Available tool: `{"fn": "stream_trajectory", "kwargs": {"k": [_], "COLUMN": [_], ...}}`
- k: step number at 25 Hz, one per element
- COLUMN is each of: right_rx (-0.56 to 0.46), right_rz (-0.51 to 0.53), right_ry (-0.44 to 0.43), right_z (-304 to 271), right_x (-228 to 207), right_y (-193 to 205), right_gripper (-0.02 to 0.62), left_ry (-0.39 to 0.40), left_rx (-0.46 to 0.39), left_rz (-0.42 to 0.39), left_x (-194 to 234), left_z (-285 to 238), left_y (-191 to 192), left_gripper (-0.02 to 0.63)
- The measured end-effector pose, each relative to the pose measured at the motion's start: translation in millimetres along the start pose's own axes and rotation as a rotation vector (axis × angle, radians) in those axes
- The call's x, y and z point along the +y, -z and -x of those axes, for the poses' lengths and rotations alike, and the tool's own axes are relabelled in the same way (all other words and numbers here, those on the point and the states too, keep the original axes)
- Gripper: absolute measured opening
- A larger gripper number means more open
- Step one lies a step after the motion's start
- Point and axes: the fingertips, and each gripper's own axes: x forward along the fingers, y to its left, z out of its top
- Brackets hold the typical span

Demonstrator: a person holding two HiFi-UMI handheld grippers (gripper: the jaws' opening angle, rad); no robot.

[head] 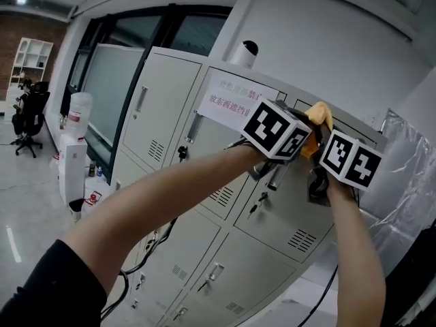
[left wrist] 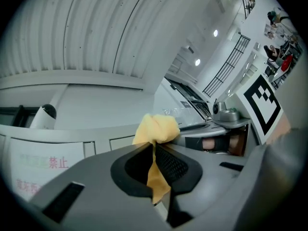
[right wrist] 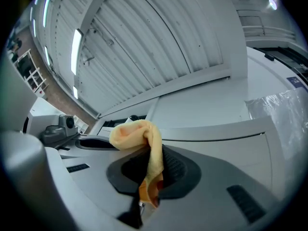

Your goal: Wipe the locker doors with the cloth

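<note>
The left gripper point(left wrist: 154, 153) and the right gripper point(right wrist: 151, 160) are held up close side by side against the upper row of the grey locker doors point(head: 160, 107), near the top edge of the locker bank and toward its right end. Each gripper's jaws are clenched on the yellow cloth point(head: 319, 114), which is pinched between the pads, with a bunched fold standing out past the tips. The cloth sits just right of the paper notice point(head: 235, 104) stuck on a door, and whether it presses on the metal cannot be told.
</note>
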Motion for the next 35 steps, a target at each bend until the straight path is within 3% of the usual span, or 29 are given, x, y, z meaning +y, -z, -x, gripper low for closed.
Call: {"fn": "stream_trajectory", "kwargs": {"k": [7, 13, 17, 26, 35], "right_rx": [0.04, 0.089, 0.07, 0.075, 0.082], "right_rz": [0.058, 0.099, 0.128, 0.148, 0.164], "right_ry": [0.012, 0.05, 0.051, 0.061, 0.108], "right_z": [-22, -34, -38, -38, -13], "right_x": [36, 31, 29, 25, -8], "right_y": [25, 56, 64, 62, 61], "right_gripper": [0.063, 0.063, 0.063, 0.063, 0.063], "left_ry": [-0.027, -0.008, 0.012, 0.011, 0.041], "left_rx": [0.015, 0.043, -0.003, 0.003, 0.016], "left_rz": [0.049, 0.104, 0.171, 0.141, 0.116], "left_x": [29, 32, 33, 32, -1], "left_z": [25, 15, 8, 5, -18], "left_y": [32, 66, 77, 74, 67], "left_gripper": [0.034, 0.034, 0.034, 0.032, 0.032]}}
